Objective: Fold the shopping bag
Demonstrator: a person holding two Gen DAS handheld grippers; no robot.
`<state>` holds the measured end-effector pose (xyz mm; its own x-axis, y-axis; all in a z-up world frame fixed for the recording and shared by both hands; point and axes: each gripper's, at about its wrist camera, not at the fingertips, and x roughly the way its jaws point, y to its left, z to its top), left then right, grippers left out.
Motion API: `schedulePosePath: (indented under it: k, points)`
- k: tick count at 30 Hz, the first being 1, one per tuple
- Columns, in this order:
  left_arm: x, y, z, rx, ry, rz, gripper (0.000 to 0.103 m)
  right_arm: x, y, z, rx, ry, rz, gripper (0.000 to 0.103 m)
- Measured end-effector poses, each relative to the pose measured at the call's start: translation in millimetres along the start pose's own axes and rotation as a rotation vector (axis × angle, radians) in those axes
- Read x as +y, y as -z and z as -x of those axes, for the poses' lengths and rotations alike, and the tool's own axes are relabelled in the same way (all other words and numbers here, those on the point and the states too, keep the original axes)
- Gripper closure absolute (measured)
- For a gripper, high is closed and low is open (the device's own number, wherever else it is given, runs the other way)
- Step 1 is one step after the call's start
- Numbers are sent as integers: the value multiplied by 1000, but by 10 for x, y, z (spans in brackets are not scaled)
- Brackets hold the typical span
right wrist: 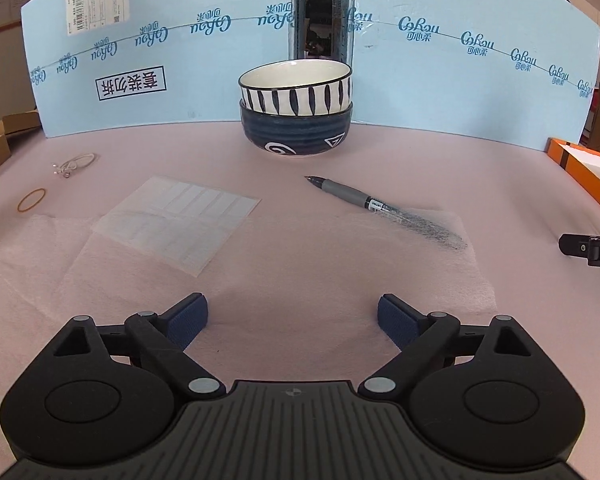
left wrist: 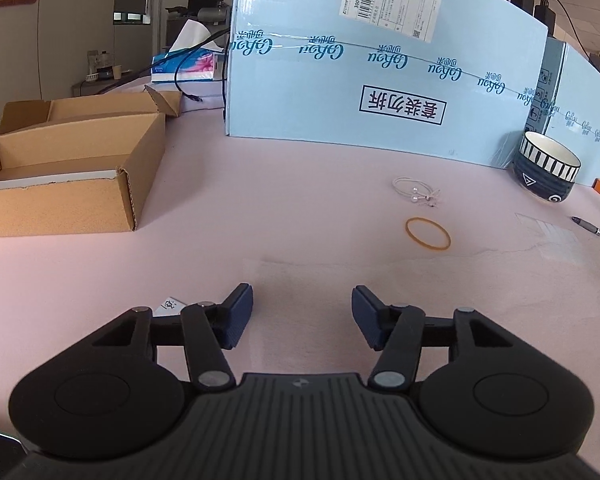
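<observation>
Plainly, the thin translucent bag (right wrist: 284, 264) lay flat on the pink table (right wrist: 520, 184), its long axis crosswise, directly under the spread, empty right gripper (right wrist: 293, 320) and rightward of the spread, empty left gripper (left wrist: 302, 316).

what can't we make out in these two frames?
- Bag: translucent on the pink cloth; its outline is faint in both views.
- Pen: rear end blurred under the bag, right view.
- Carton: contents cut off by its front wall, left view.
- Black object: cut by the right edge.
</observation>
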<state>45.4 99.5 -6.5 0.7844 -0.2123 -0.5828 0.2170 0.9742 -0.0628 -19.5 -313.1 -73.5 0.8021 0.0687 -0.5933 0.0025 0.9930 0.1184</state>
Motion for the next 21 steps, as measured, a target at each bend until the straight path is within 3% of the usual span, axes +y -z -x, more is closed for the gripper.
schedulePosePath:
  k: [1,3,6,9,11,13,21]
  points:
    - [-11,0,-1,0,8,-7,74,-10,-3,-1,0,-4,-1,11]
    - [-11,-4,-7,3,25,-9,98,-22,-6,1,-3,-8,-1,12]
    - [-14,-15,-11,5,54,-10,103,4,-9,32,-9,-17,6,24]
    - [35,-45,34,-32,104,25,103,62,-9,62,-17,-34,22,47]
    - [56,-103,68,-61,98,24,103,110,-20,98,-18,-57,23,79]
    - [61,-166,95,-79,87,11,103,132,-37,110,-15,-70,7,101]
    - [21,-472,191,-167,13,-89,102,130,-160,56,-74,-90,-66,101]
